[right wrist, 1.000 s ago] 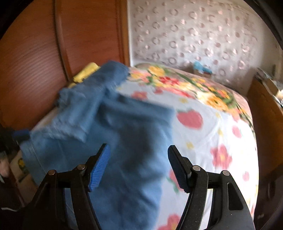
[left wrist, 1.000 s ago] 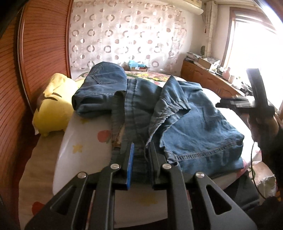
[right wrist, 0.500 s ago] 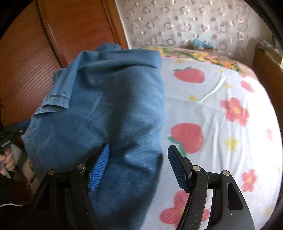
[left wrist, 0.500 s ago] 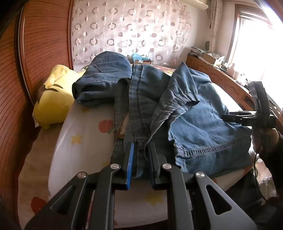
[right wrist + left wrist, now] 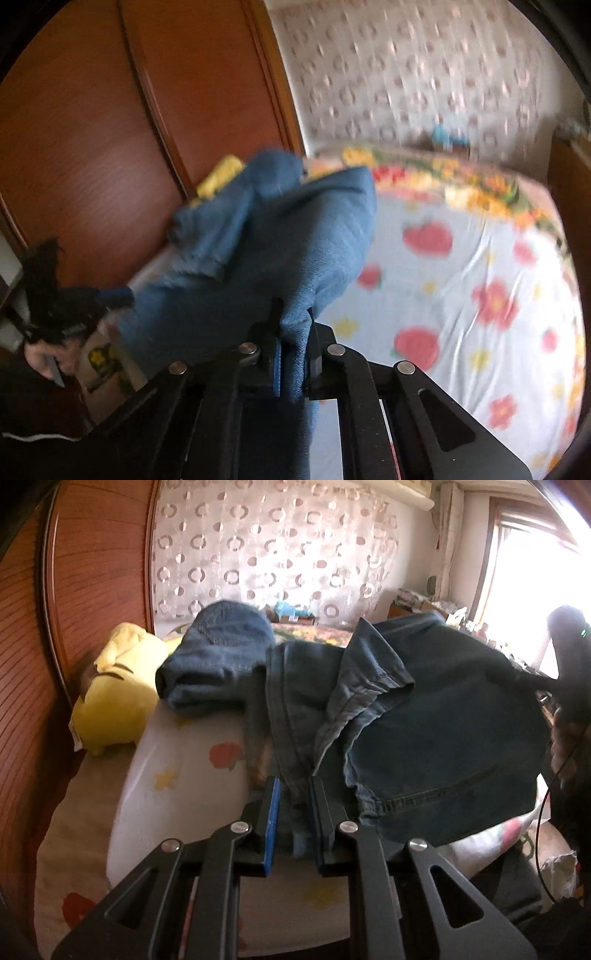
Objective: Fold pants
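No brand name, label text or other writing can be read in either view; a small white tag on the yellow plush toy (image 5: 114, 698) is too blurred to make out.

The blue denim pants (image 5: 424, 731) lie crumpled across the bed with the white fruit-and-flower printed sheet (image 5: 461, 295), near the reddish wooden slatted headboard (image 5: 26, 686). The cloth is mid-blue, with darker seams, a stitched hem along the near edge and a turned-over cuff or waistband at the middle. One part is bunched into a rounded heap (image 5: 221, 653) touching the plush toy; the rest spreads rightward in loose folds, its right side lifted off the sheet.

The left gripper (image 5: 293, 812) has its fingers drawn close together, pinching a narrow strip of the denim at the near edge of the bed. The right gripper (image 5: 293, 339) has its fingers pressed onto a gathered fold of the pants, the cloth bulging up between them and hanging below. In the left wrist view the right gripper appears as a dark shape at the far right, with the raised cloth stretching toward it. A curtain with a ring pattern (image 5: 277, 550) hangs behind the bed.
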